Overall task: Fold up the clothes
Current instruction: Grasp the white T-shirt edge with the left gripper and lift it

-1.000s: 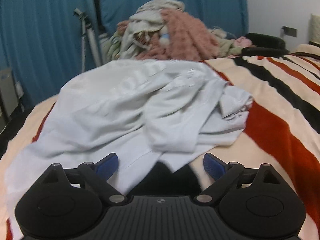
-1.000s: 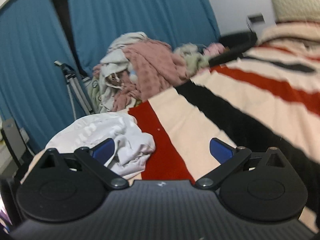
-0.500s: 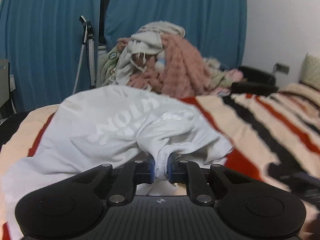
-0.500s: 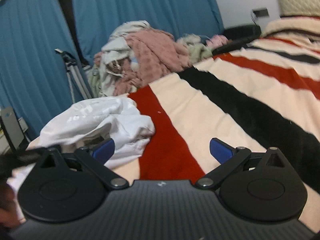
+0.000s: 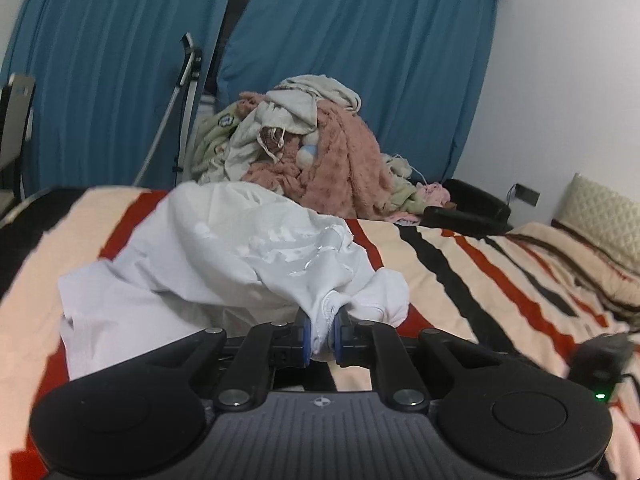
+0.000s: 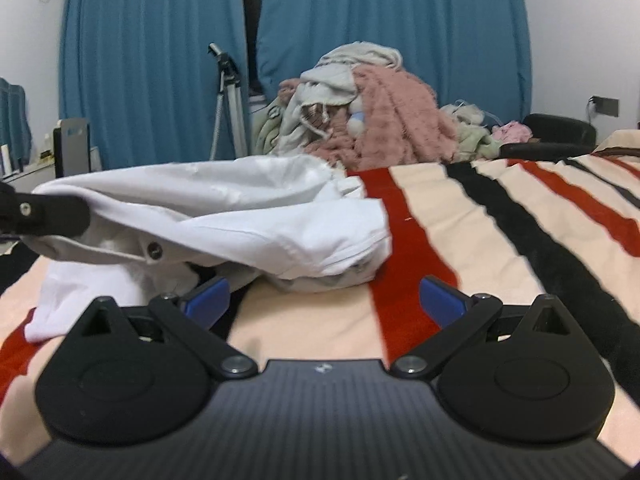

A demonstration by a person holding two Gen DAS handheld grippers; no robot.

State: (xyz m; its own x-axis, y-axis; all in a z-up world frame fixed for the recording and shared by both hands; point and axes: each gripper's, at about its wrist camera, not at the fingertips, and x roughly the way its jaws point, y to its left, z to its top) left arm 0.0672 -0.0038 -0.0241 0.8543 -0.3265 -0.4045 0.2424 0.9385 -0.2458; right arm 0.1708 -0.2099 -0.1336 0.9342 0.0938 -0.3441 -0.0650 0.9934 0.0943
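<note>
My left claw (image 5: 320,338) had just clamped shut on a hemmed edge of the white T-shirt (image 5: 224,256), a tuft of cloth pinched between the blue pads, with the rest trailing away crumpled over the striped blanket (image 5: 480,280) on the bed. My right claw (image 6: 322,300) hung spread and empty, just short of the T-shirt's near folds. To do this well, I judged I should keep the left pinch firm, catch a matching edge with the right, and draw the two apart until the cloth lay flat. Beyond the T-shirt waited the laundry pile (image 5: 312,148), before the blue curtains (image 5: 360,60).
</note>
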